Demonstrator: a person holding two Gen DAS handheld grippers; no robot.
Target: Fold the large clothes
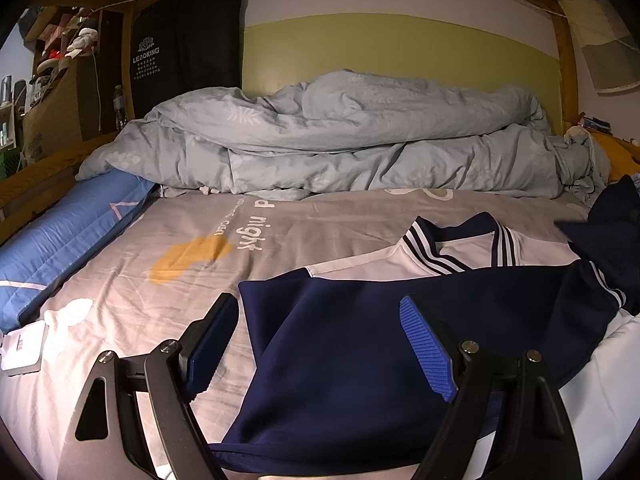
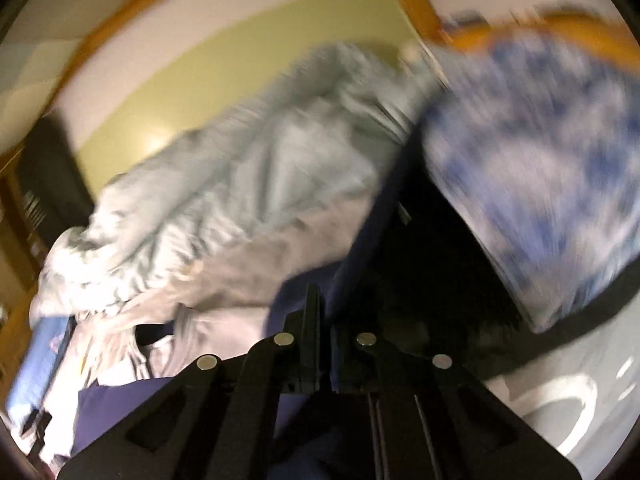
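Observation:
A navy and white sports jacket [image 1: 360, 340] with a striped collar [image 1: 460, 240] lies on the grey bed sheet [image 1: 180, 240]. My left gripper [image 1: 318, 302] hovers just over the jacket's navy part, jaws wide open, blue pads [image 1: 428, 352] on either side of the cloth without pressing it. The right wrist view is blurred. There my right gripper [image 2: 325, 308] is shut, and a fold of navy fabric [image 2: 360, 240] runs up taut from between its fingers.
A crumpled grey duvet [image 1: 340, 140] is heaped across the far end of the bed. A blue pillow [image 1: 72, 232] lies along the left edge, with a white box [image 1: 24, 346] near it. Another dark garment [image 1: 608, 232] sits at the right. A blue-and-white patterned cloth [image 2: 540, 152] is close on the right.

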